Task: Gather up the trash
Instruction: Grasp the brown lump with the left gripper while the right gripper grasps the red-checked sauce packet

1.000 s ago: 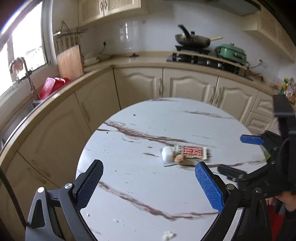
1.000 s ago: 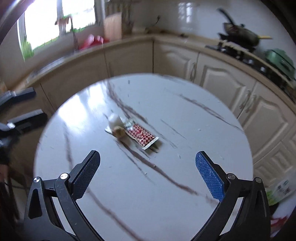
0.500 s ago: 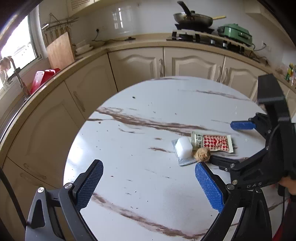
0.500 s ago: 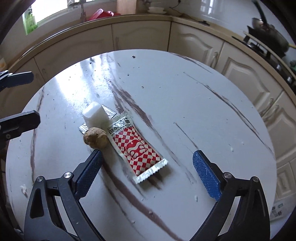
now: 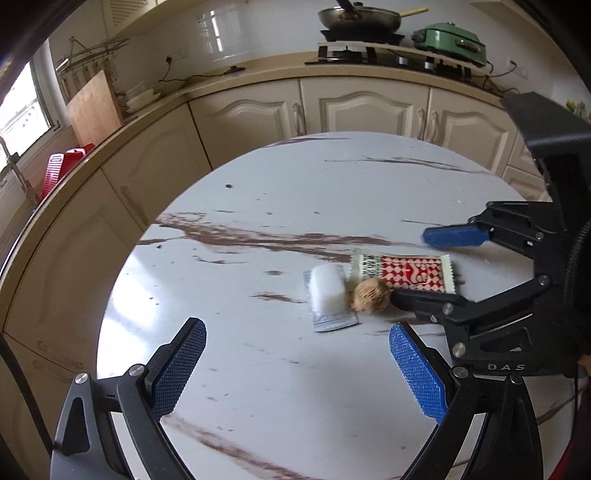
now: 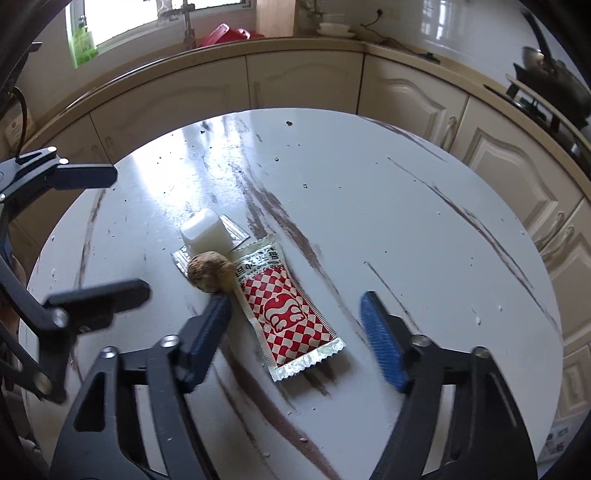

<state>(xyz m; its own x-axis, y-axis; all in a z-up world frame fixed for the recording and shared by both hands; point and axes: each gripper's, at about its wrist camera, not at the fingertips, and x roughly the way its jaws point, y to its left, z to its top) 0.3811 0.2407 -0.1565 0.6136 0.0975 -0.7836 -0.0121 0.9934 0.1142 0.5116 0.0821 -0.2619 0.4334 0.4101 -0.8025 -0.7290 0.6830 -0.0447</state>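
Observation:
A red-and-white checked sachet (image 6: 291, 310) lies on the round marble table (image 6: 406, 221). Beside it are a brown ball on a stick (image 6: 210, 271) and a white block (image 6: 205, 232) on a small foil packet (image 6: 181, 256). My right gripper (image 6: 295, 332) is open, low over the table, its fingers on either side of the sachet. In the left wrist view the sachet (image 5: 402, 273), the ball (image 5: 369, 301) and the white block (image 5: 325, 290) lie ahead of my left gripper (image 5: 295, 369), which is open and empty. The right gripper (image 5: 417, 266) shows there at the right.
Cream kitchen cabinets (image 5: 362, 107) curve round behind the table. A hob with a pan (image 5: 360, 18) and a green pot (image 5: 448, 35) stands on the counter. A sink with a red rack (image 6: 225, 33) is under the window. Crumbs dot the table.
Both grippers have moved in towards the trash. The right gripper has come down so that its open fingers now straddle the sachet. Nothing has been picked up.

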